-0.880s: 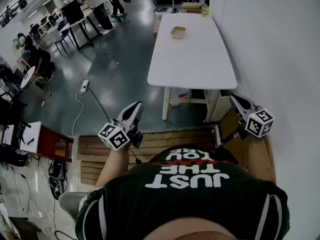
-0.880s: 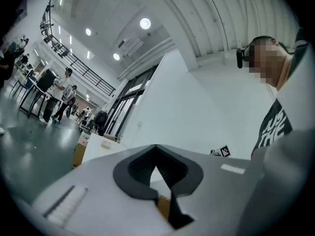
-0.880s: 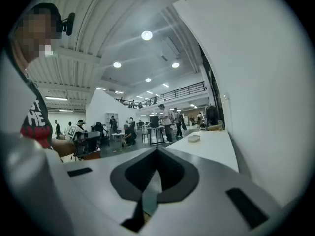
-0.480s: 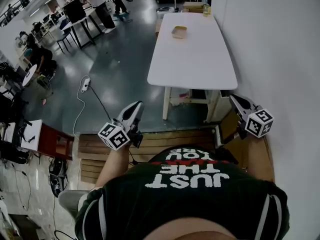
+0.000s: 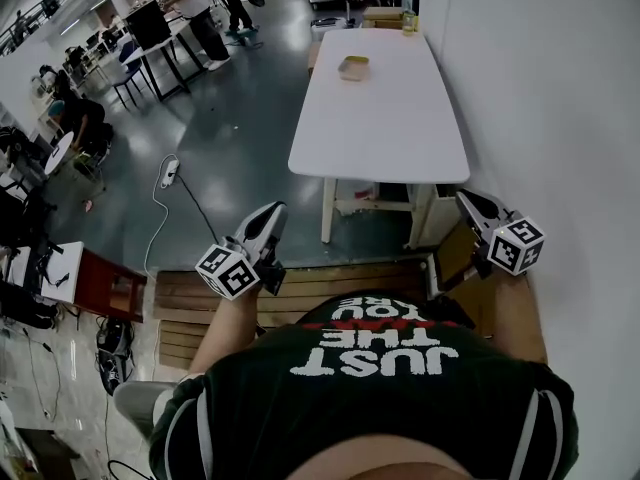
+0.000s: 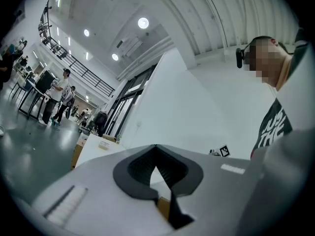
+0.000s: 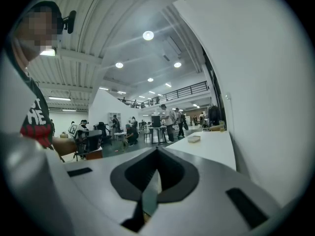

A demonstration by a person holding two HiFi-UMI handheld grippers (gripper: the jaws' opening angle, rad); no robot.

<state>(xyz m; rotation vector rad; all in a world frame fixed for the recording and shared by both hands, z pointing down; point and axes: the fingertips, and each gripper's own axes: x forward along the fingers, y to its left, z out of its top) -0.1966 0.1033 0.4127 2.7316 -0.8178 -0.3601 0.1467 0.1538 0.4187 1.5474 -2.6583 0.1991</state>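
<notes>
Hovering closed, left tool (image 5: 271,212) and right tool (image 5: 466,199) face table (image 5: 380,118) edge.

Bright ceiling lamps, sharp focus, strong fisheye distortion at edges.

A long white bench (image 5: 385,118) stood with one long side against the white wall (image 5: 560,98). Near its far end sat a shallow tan tray (image 5: 353,67), and a small bottle (image 5: 408,20) stood at the far corner by the wall, just beside a cardboard box (image 5: 383,13). Left of the bench, a white power strip (image 5: 168,172) lay on the grey-green floor (image 5: 240,138), its cable trailing nearer. A red cabinet (image 5: 105,286) stood at the near left. Farther off, people (image 5: 205,13) stood by dark tables. Round ceiling lamps (image 7: 148,35) glowed above a railed gallery (image 7: 184,91).
</notes>
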